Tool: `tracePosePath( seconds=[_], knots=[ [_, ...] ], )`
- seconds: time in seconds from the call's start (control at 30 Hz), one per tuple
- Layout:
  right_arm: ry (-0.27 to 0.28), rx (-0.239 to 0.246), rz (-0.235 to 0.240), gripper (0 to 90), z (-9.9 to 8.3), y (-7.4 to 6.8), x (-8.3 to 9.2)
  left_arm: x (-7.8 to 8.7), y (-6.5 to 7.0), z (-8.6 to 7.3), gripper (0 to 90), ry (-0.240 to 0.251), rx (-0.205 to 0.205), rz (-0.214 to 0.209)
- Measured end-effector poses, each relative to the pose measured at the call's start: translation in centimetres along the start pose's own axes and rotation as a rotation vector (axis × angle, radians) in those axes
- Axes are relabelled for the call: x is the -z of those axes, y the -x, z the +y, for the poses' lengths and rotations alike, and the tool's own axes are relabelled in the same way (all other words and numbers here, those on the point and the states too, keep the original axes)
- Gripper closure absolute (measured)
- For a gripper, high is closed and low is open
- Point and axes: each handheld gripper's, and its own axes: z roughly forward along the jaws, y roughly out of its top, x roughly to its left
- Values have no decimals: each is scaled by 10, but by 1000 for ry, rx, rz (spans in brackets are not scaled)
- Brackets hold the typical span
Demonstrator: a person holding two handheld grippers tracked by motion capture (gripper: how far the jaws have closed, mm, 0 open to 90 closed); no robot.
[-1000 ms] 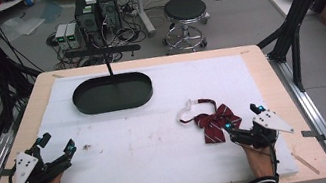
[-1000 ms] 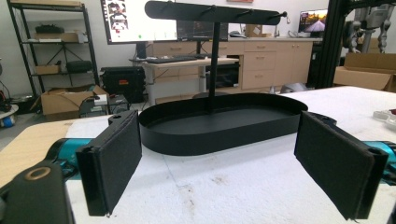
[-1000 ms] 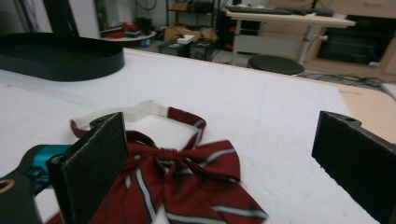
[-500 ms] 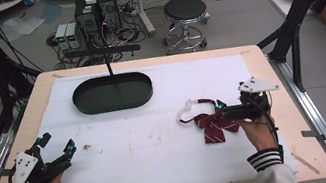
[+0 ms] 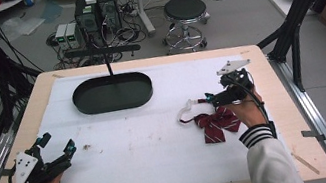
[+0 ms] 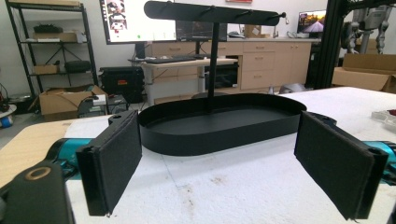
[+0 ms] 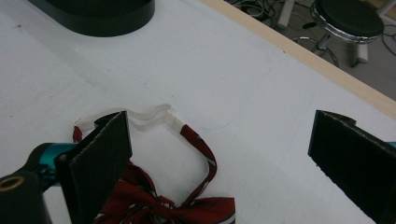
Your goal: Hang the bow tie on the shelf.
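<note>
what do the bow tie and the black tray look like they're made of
The bow tie looks like woven fabric, dark red with pale stripes, soft and creased, its strap a whitish, perhaps plastic, band. The tray seems matte black metal or plastic: rigid, thin upright wall.

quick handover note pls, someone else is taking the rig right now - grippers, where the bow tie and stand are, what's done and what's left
Left gripper: open, holds nothing, resting at the near left of the table.
Right gripper: open, holds nothing, hovering just over the strap end of the bow tie.
The bow tie, dark red, lies flat on the white mat at right, its strap looped out toward the stand.
Black stand, an oval tray with a post and hook bar, sits at the far middle with nothing on it.
Done: nothing gripped yet.
Left: probably close on the bow tie or its strap, lift it and take it to the stand.
</note>
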Motion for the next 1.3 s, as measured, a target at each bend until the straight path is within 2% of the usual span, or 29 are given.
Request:
tracePosePath(
  seconds=[0.07,0.1,0.2,0.23,0.3,0.4,0.53,0.6,0.63,0.83,0.9,1.03,1.1,1.17,1.2,1.3],
  knots=[
    [-5,18,15,49,6,1,-7,0,0,0,152,0,2,1],
    [-23,22,23,50,10,2,-11,0,0,0,152,0,1,1],
    [-68,74,59,50,18,2,-23,0,0,0,152,0,0,1],
    [-68,74,59,50,18,2,-23,0,0,0,152,0,0,1],
    [-126,116,94,58,25,2,-37,0,0,0,152,1,0,0],
    [-160,149,118,66,27,0,-51,0,0,0,152,-1,1,-1],
    [-195,144,136,68,24,0,-64,0,0,0,152,1,-1,-7],
    [-246,152,175,160,21,0,-74,0,0,0,152,1,-3,-10],
    [-256,165,175,160,21,0,-76,0,0,0,152,0,-3,-11],
    [-280,157,219,165,18,-1,-88,0,0,0,152,3,-3,-10],
    [-306,167,220,182,16,-3,-92,1,0,0,153,3,-3,-10],
    [-349,228,224,245,15,-6,-100,1,0,0,153,5,-2,-13],
    [-365,241,232,272,14,-7,-102,1,0,0,152,5,-2,-13],
    [-368,252,232,277,14,-8,-103,1,0,0,152,4,-2,-13],
    [-379,262,237,318,13,-9,-106,1,0,0,153,5,-1,-13],
    [-387,283,233,360,14,-11,-107,1,0,0,152,5,-2,-13]
  ],
)
